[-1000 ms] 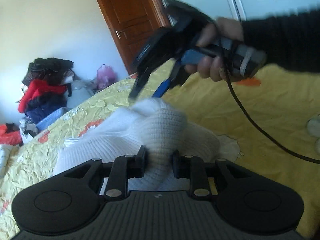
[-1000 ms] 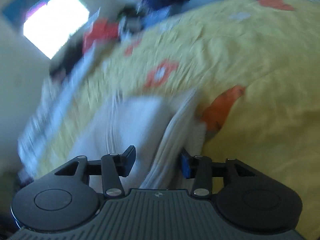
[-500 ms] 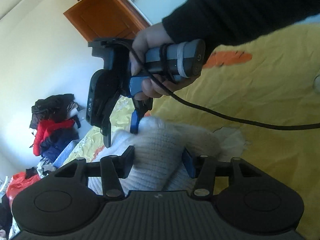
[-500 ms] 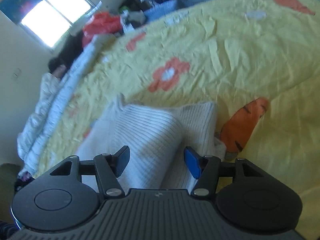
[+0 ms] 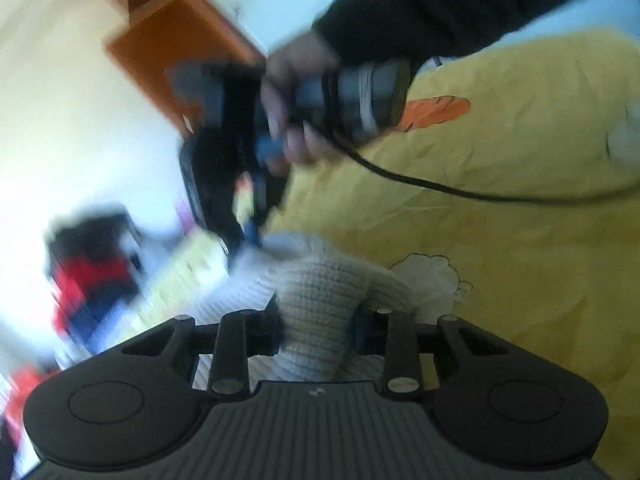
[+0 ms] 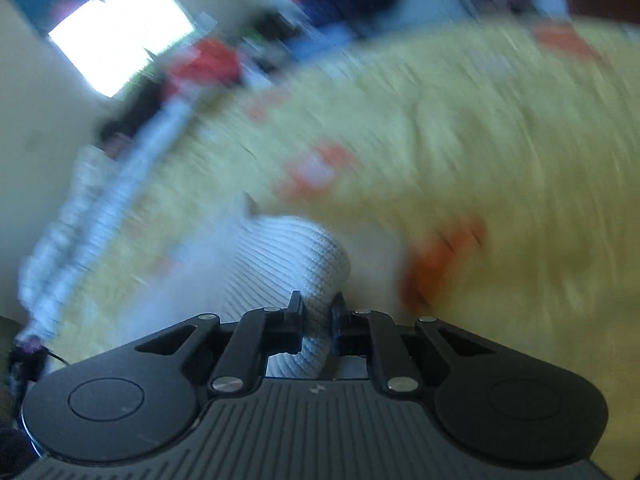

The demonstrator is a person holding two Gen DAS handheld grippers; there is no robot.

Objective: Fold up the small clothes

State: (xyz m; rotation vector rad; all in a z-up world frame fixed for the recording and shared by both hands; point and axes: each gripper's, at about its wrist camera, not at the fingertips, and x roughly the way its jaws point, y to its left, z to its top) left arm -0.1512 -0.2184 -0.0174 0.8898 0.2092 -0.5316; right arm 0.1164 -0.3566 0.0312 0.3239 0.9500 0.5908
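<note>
Two grippers, one garment. Left gripper (image 5: 316, 330): jaws just closed in, now clamped on a bunched fold of the white knit sweater (image 5: 320, 300). Right gripper (image 6: 316, 322): jaws also just closed, nearly together, pinching a narrower ridge of the same knit (image 6: 296, 264); a half sec ago stood wide over flat cloth. In left view, right gripper (image 5: 240, 236) tips down onto the far edge of the sweater, held by one hand (image 5: 298, 112) in a black sleeve (image 5: 440, 8); one black cable (image 5: 460, 190) trails off right. Sweater lies on the yellow bedsheet (image 5: 520, 260) w/ orange carrot print (image 5: 436, 110), humped up between the two grips; flatter 0.5 s ago.

Hard to read: both views motion-blurred now, sharper earlier. Clothes pile (image 5: 88, 256) at left a red/blue/black smear, count impossible. Small grey-white objects (image 5: 626, 136) at right edge cut off, prob. fabric. Window (image 6: 120, 32) blown out. Sweater's lower part hidden behind gripper bodies.
</note>
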